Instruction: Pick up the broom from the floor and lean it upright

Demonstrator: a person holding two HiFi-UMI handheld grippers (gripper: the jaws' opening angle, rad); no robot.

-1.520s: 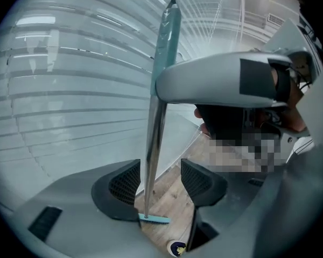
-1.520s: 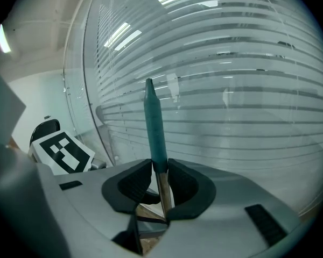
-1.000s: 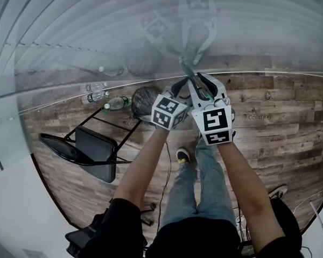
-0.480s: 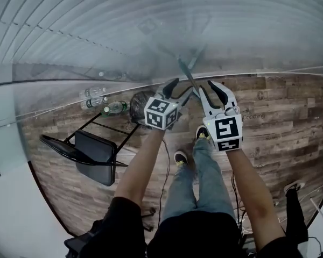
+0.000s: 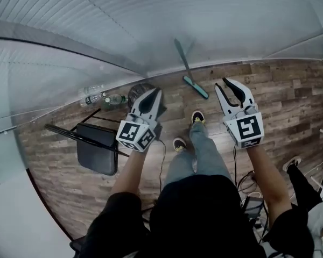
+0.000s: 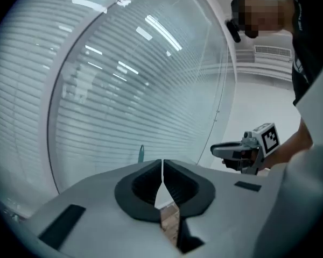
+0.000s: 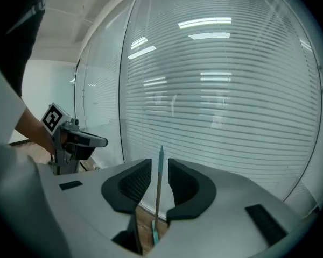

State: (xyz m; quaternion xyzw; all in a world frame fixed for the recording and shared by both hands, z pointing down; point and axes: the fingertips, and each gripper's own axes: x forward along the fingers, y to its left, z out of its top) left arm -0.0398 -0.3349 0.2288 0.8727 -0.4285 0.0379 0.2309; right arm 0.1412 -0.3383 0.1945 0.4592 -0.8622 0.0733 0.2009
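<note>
Glass wall with lowered blinds across the far side, plank floor at its foot. Black chair at the left, near the glass. Broom standing upright: teal head down on the floor, handle tilted against the glass, touched by neither tool. Left gripper well apart from the broom, jaws just now closing to meet tip to tip, nothing between them. Right gripper raised with jaws apart and empty; seen in its own view, broom lined up in the gap but far beyond the pads. Bottles lying by the glass behind the chair.
</note>
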